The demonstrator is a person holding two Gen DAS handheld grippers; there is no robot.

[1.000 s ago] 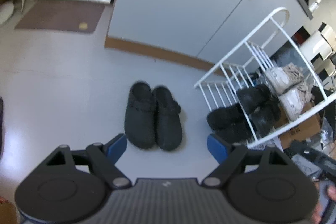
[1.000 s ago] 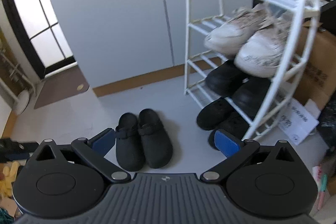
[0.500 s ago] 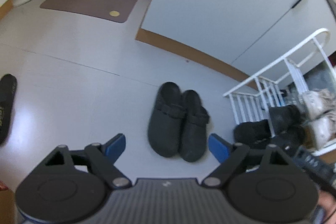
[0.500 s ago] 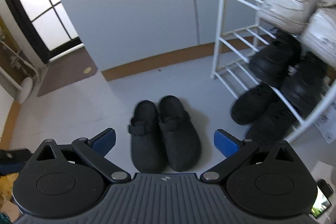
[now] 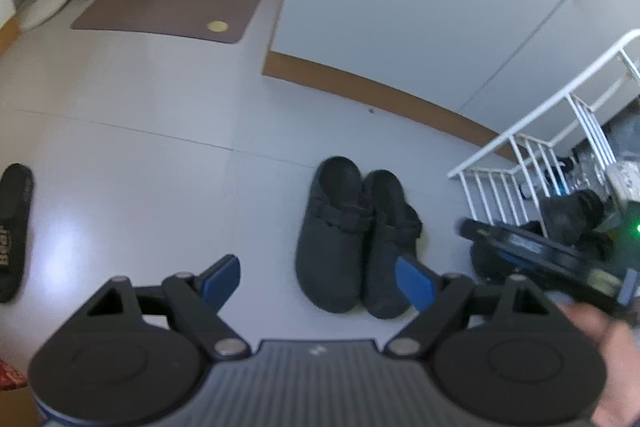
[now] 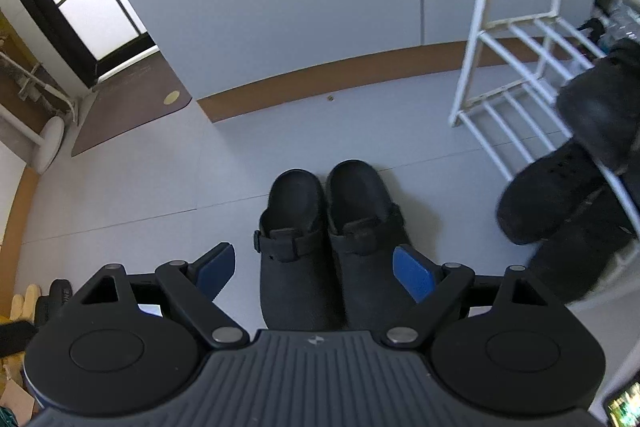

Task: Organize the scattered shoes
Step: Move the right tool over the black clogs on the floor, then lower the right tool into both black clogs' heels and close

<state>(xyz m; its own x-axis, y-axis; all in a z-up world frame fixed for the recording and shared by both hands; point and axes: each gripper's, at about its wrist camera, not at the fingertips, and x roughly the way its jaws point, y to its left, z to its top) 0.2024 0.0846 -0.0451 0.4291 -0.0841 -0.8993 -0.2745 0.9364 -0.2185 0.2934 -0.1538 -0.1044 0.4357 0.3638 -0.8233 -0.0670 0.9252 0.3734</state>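
The pair of black clogs [image 6: 332,247] lies side by side on the floor, framed between the right gripper [image 6: 314,271] fingertips, whose wide jaws are closing without touching them. They lie ahead-right of the left gripper [image 5: 318,281], which gapes empty; the white shoe rack [image 6: 516,99] stands to the right.

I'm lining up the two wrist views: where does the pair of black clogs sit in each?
Left wrist: the pair of black clogs lies right of centre on the floor, toes pointing away.
Right wrist: the pair of black clogs lies at centre, just ahead of the jaws.
Shared landmark: the white shoe rack, to the right of the clogs in both.
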